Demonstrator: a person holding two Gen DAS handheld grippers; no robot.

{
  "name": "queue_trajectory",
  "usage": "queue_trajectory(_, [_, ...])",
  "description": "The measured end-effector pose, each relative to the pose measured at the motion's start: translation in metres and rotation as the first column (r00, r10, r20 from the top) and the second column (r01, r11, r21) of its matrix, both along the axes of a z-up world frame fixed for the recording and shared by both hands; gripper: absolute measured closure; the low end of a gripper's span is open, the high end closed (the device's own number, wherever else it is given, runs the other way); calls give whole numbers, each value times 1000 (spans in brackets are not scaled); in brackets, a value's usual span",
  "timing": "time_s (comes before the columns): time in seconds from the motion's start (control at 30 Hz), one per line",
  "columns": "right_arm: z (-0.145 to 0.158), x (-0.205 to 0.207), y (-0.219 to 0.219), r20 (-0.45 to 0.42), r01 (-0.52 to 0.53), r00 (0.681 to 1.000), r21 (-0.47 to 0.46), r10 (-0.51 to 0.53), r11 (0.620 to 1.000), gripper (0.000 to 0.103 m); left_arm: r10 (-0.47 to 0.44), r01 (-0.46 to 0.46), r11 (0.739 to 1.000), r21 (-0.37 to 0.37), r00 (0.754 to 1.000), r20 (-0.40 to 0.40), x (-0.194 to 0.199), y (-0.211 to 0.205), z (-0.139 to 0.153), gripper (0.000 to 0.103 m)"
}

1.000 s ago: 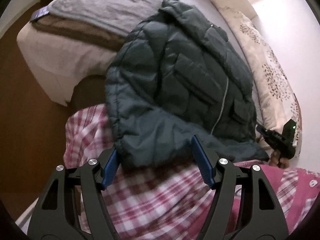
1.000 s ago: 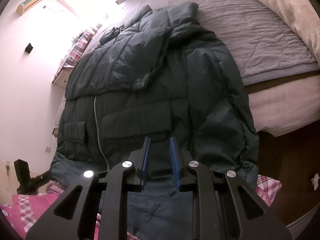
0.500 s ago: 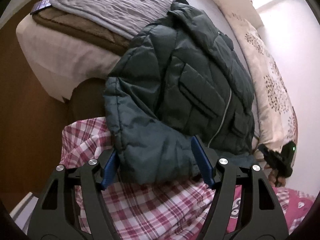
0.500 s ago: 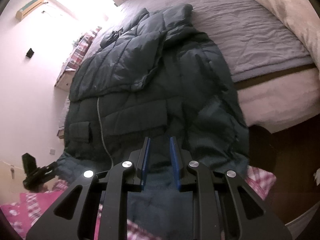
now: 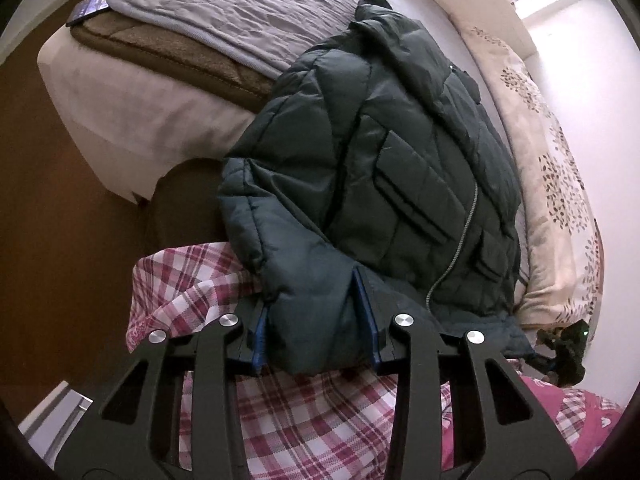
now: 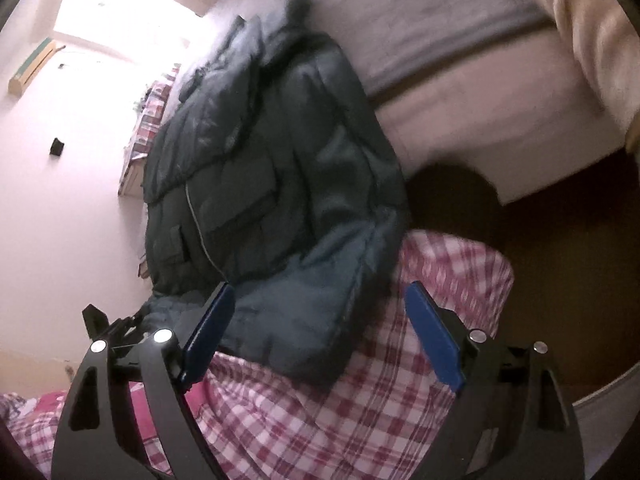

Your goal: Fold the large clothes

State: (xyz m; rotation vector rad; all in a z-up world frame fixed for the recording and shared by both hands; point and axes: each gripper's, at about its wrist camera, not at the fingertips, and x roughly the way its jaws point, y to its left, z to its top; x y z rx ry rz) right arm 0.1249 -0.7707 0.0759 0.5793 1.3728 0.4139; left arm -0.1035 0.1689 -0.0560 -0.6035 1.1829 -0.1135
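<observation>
A dark green quilted jacket (image 5: 392, 184) lies on the bed, zip side up, its near end hanging over the bed edge onto red-and-white checked cloth (image 5: 304, 416). My left gripper (image 5: 316, 320) has closed partway on the jacket's near corner, and the padded fabric bulges between its blue pads. In the right wrist view the jacket (image 6: 272, 184) is blurred. My right gripper (image 6: 320, 336) is open wide, with the jacket's hem corner lying between its fingers, touching neither.
The bed has a grey blanket (image 5: 240, 12) over a brown layer and a pale mattress side (image 5: 132, 112). A floral duvet (image 5: 560, 184) lies along the right. Brown floor (image 5: 52, 240) is at the left. The other gripper (image 5: 564, 352) shows at the far right.
My left gripper has narrowed onto the jacket's corner. My right gripper has let go of the hem, opened wide and swung with strong blur. The jacket's near end has bunched toward me.
</observation>
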Motion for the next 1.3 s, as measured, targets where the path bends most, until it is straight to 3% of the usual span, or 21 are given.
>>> queue_trajectory(0.23, [-15,-5,10,-63,-43,997,47,46,998,50,4,-4,1000,-10,1000,-1,1,1,0,67])
queue_trajectory(0.33, [-18,-5,10,-67,-35,997,82,41,996,69,4,-4,1000,-16,1000,0,1,2,-1,67])
queue_trajectory(0.4, [-17,-6,13,-43,-45,998,83,49,996,80,1,0,1000,-12,1000,12,0,2,-1,77])
queue_trajectory(0.47, [-10,-6,15,-5,-52,999,95,53,994,84,-2,2,1000,-9,999,41,-1,1,5,85])
queue_trajectory(0.57, [3,-4,16,51,-44,998,146,37,988,87,-15,16,1000,-16,995,104,-1,-2,18,91])
queue_trajectory(0.83, [47,7,11,193,-19,980,299,-41,954,87,-41,49,999,-21,960,279,7,-6,73,91])
queue_trajectory(1.07, [80,21,6,275,-4,957,343,-97,939,87,-37,47,999,-16,921,388,21,-3,116,91])
queue_trajectory(1.3, [117,66,8,349,25,925,333,-148,943,87,-58,51,998,28,878,475,68,2,165,91])
